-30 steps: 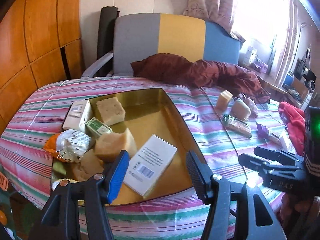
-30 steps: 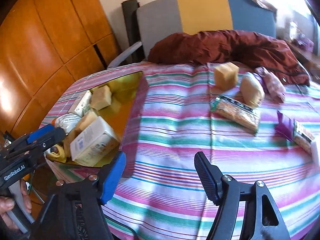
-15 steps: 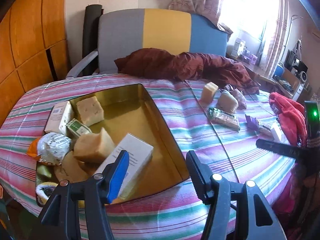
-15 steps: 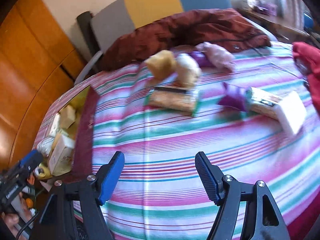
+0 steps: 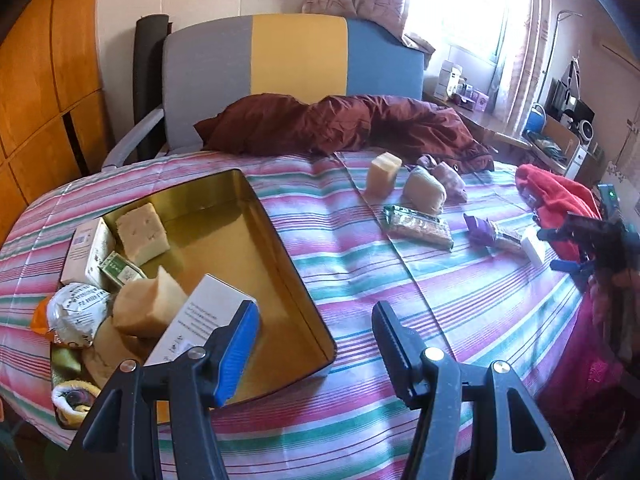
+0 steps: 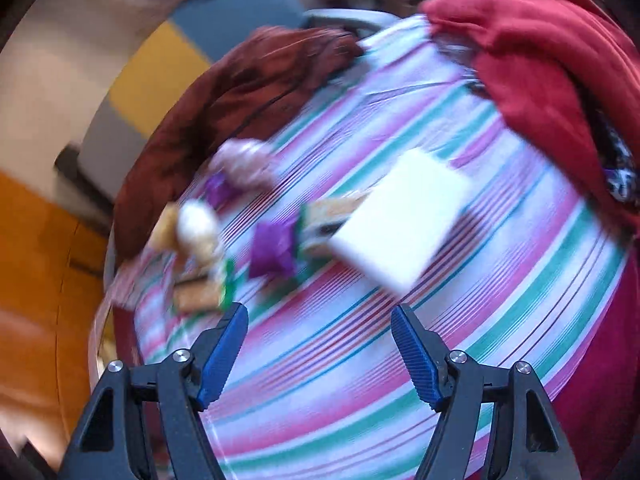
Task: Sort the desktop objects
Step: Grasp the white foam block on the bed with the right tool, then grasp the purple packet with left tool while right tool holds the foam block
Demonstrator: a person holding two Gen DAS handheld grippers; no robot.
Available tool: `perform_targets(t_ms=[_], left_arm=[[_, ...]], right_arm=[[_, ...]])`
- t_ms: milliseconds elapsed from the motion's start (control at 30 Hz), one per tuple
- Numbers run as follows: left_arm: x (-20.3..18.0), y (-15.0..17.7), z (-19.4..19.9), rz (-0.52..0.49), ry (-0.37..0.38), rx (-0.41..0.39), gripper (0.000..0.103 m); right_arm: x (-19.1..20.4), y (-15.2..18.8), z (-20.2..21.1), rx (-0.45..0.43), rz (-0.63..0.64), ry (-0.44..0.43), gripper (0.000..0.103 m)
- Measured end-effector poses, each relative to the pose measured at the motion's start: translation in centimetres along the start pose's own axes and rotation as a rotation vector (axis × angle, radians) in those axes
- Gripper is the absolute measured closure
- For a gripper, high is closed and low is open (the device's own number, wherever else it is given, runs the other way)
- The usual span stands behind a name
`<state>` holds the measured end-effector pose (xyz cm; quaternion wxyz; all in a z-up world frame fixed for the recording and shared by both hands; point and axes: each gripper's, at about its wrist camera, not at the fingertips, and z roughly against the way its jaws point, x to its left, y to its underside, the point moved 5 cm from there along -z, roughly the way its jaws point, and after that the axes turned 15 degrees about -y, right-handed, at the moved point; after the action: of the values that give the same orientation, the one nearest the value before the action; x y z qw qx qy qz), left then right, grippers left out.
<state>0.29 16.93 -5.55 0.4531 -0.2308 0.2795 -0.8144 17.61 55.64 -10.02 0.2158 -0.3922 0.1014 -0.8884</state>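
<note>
A gold metal tray (image 5: pixel 240 248) on the striped tablecloth holds soap blocks, small boxes and a white box (image 5: pixel 200 320) at its near end. My left gripper (image 5: pixel 314 344) is open and empty above the tray's near right corner. Loose items lie to the right: a tan soap block (image 5: pixel 384 174), a pale lump (image 5: pixel 424 190), a snack bar (image 5: pixel 418 226), a purple wrapper (image 5: pixel 478 226) and a white flat box (image 5: pixel 534 246). My right gripper (image 6: pixel 318 344) is open and empty, just short of the white flat box (image 6: pixel 400 228) and purple wrapper (image 6: pixel 274 248); that view is blurred.
A dark red cloth (image 5: pixel 348 124) lies along the table's far edge before a grey, yellow and blue chair back (image 5: pixel 296 56). A red cloth (image 5: pixel 560 196) is heaped at the right edge, also in the right wrist view (image 6: pixel 540 64). Wooden panels (image 5: pixel 44 80) stand at left.
My right gripper has swung right, from the tray side across the table to the white flat box and red cloth. My left gripper has drawn back and turned slightly right. Both stay open.
</note>
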Motion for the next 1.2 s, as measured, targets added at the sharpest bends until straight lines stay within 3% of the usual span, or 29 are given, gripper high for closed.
perform_targets(t_ms=[267, 467, 633, 667, 733, 833, 1067, 1200], left_arm=[[-1.4, -0.2, -0.5, -0.038, 0.005, 0.008, 0.043], [-2.4, -0.6, -0.6, -0.065, 0.006, 0.009, 0.043], [-3.5, -1.1, -0.6, -0.086, 0.019, -0.001, 0.043], [-3.7, -1.3, -0.6, -0.088, 0.023, -0.002, 0.043], [-4.2, -1.6, -0.6, -0.093, 0.036, -0.002, 0.043], [-5.2, -2.0, -0.5, -0.110, 0.052, -0.013, 0.043], [-8.9, -2.2, -1.3, -0.165, 0.118, 0.012, 0.043], [-11.6, -2.7, -1.8, -0.177, 0.197, 0.047, 0.043]], right_arm=[[-4.9, -3.8, -2.4, 0.011, -0.185, 0.016, 0.021], [-5.0, -5.6, -3.4, 0.018, -0.175, 0.063, 0.021], [-4.3, -6.1, -3.9, 0.034, -0.153, 0.081, 0.013], [-4.1, -6.1, -3.9, 0.038, -0.121, 0.098, 0.015], [-3.9, -5.9, -3.9, 0.059, -0.054, 0.124, 0.036], [-4.7, -5.3, -3.8, 0.089, -0.047, 0.101, 0.043], [-5.1, -4.5, -1.8, 0.067, 0.112, 0.139, 0.044], [-5.0, -4.3, -1.2, 0.038, 0.171, 0.132, 0.044]])
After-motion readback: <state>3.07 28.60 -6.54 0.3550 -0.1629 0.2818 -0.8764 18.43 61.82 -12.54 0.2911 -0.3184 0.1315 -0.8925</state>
